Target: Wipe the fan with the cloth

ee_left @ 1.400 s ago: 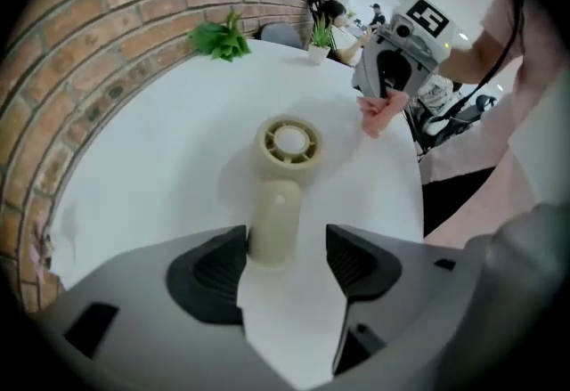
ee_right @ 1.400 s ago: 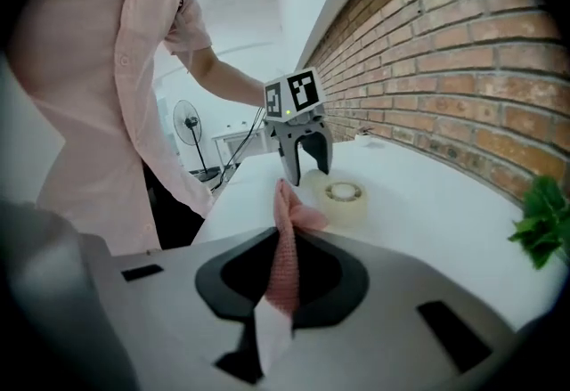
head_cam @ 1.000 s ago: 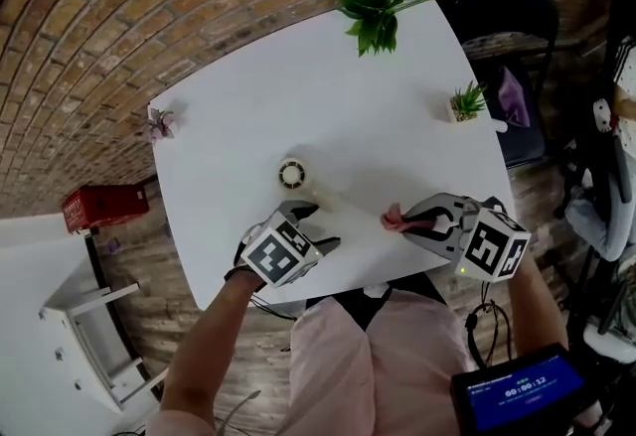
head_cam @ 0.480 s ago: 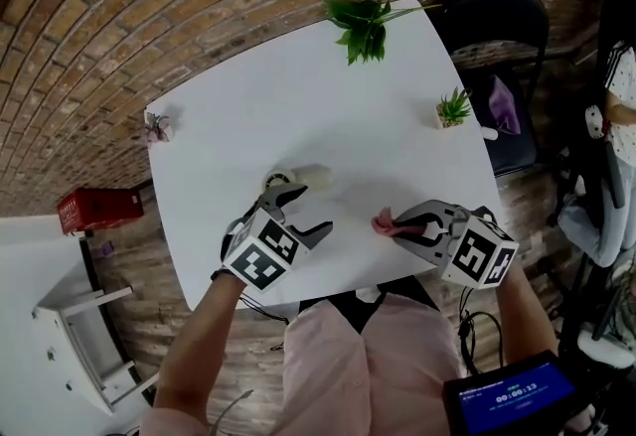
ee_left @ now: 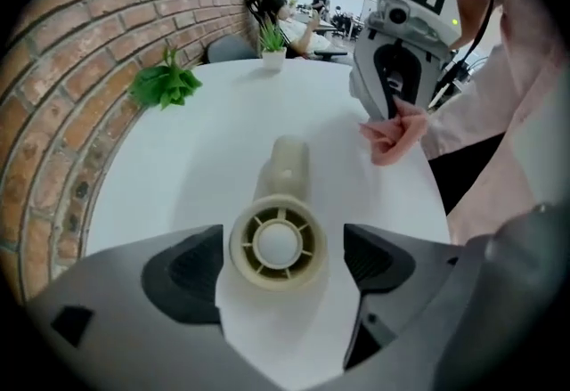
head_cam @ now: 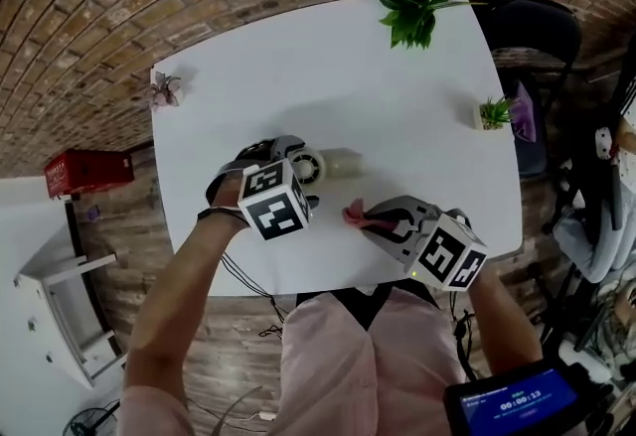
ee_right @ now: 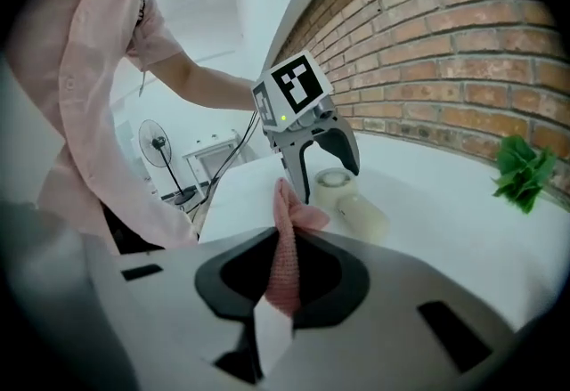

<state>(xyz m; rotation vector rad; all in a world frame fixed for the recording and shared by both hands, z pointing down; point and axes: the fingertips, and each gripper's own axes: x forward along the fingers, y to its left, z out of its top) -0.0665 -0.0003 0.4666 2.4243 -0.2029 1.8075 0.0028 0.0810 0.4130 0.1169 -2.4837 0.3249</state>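
The left gripper (ee_left: 280, 266), jaws just opened wide, straddles the cream plastic fan (ee_left: 278, 242) toward the white table's (head_cam: 417, 106) front edge and should close before the right gripper's (ee_right: 283, 278) pinched pink knit cloth (ee_right: 285, 256) wipes.

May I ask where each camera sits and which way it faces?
Head view: on the person's head, looking steeply down at the table; arms and shirt show.
Left gripper view: on the left claw, along jaws just opening, fan between, untouched; shirt at right.
Right gripper view: on the right claw, shut on the cloth, facing the left claw; left arm, shirt show.
Shared: all three show the fan.
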